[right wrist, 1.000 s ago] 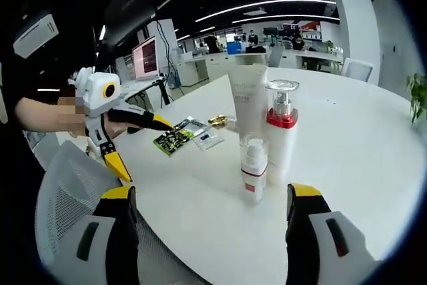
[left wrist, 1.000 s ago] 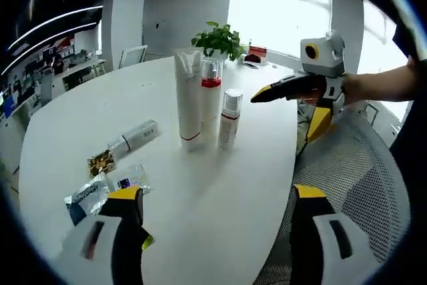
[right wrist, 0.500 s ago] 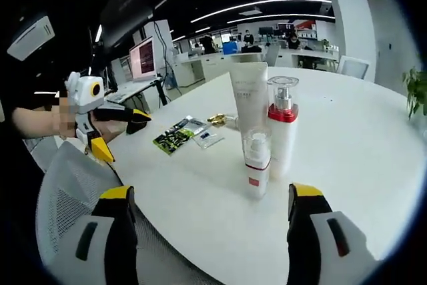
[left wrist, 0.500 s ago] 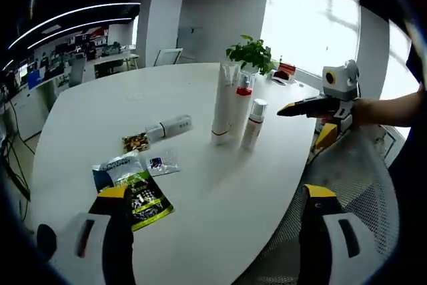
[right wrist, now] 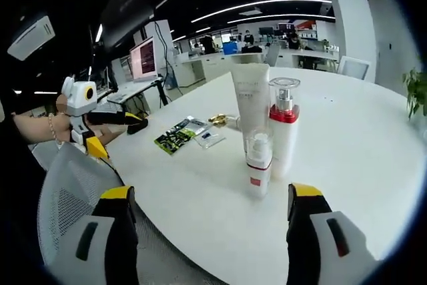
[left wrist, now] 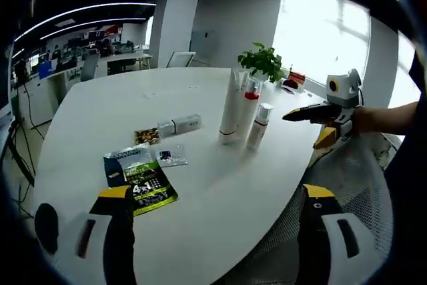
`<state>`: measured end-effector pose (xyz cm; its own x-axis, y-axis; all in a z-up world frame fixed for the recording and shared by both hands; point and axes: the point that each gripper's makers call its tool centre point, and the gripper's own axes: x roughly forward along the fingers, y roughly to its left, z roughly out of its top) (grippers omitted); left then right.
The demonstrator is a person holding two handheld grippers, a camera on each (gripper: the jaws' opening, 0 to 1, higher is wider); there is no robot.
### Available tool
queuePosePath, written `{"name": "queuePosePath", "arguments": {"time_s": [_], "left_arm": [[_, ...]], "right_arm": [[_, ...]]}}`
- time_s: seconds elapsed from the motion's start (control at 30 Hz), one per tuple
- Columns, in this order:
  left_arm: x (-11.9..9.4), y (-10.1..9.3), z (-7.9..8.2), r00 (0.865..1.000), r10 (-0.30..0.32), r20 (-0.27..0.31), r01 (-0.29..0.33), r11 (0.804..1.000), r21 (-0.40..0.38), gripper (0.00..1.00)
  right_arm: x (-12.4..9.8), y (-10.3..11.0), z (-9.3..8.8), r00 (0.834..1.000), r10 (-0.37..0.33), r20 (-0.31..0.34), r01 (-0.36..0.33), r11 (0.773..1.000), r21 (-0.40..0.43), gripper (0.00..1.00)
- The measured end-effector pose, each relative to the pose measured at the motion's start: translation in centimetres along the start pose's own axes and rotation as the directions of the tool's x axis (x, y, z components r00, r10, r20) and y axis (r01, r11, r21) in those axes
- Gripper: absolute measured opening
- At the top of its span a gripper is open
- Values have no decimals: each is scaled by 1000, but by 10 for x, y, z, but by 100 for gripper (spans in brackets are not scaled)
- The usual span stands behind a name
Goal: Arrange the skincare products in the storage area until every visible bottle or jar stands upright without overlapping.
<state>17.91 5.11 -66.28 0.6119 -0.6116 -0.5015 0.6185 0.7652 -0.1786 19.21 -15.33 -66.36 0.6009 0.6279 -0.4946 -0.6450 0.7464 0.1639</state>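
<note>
Since a second ago the left claw (left wrist: 213, 231) has drawn back from the products, so that more of the desk (left wrist: 100, 105) shows before it and the green sachet (left wrist: 141, 181) now lies whole in the left gripper view; in the right gripper view the left claw (right wrist: 137, 121) has moved off toward the desk's near edge. The products have not shifted.

Both claws stand open and hold nothing, the right claw (right wrist: 210, 231) hanging over the desk's near edge above a mesh chair (right wrist: 67, 191). The desk is wide and bare behind and beside the group.

Three products stand upright in a tight cluster near the desk's near edge: the white tube (left wrist: 231, 105), the red-collared pump bottle (left wrist: 248, 108) just beside it, and the small bottle (left wrist: 258, 127) in front. Whether they touch cannot be told. Their contents cannot be seen.

A white tube lying flat (left wrist: 179, 124) rests well apart from the cluster, beside a gold sachet (left wrist: 146, 136) and a clear sachet (left wrist: 171, 157).

The cluster lies ahead of the right claw, near but not between its jaws; from the left claw it is well apart. The right claw (left wrist: 293, 115) shows just beside the small bottle, apart from it.
</note>
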Motion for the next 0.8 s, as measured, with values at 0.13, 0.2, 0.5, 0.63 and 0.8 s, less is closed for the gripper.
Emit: {"name": "queuePosePath", "arguments": {"time_s": [0.13, 0.2, 0.5, 0.63, 0.8], "left_arm": [[-1, 2, -8, 1000, 6, -19, -5, 1000, 7, 96], [-2, 2, -4, 1000, 12, -6, -12, 999, 42, 94], [1, 1, -7, 1000, 7, -23, -7, 999, 42, 95], [1, 2, -7, 1000, 12, -22, -11, 999, 39, 95], [4, 7, -7, 1000, 3, -29, -2, 999, 41, 95]], "right_arm": [[1, 1, -1, 1000, 3, -6, -3, 1000, -1, 93], [2, 2, -2, 1000, 4, -11, -4, 1000, -3, 93], [1, 2, -1, 1000, 8, 2, -8, 1000, -4, 93], [2, 2, -2, 1000, 10, 0, -10, 1000, -4, 93], [3, 2, -3, 1000, 11, -7, -11, 1000, -5, 93]]}}
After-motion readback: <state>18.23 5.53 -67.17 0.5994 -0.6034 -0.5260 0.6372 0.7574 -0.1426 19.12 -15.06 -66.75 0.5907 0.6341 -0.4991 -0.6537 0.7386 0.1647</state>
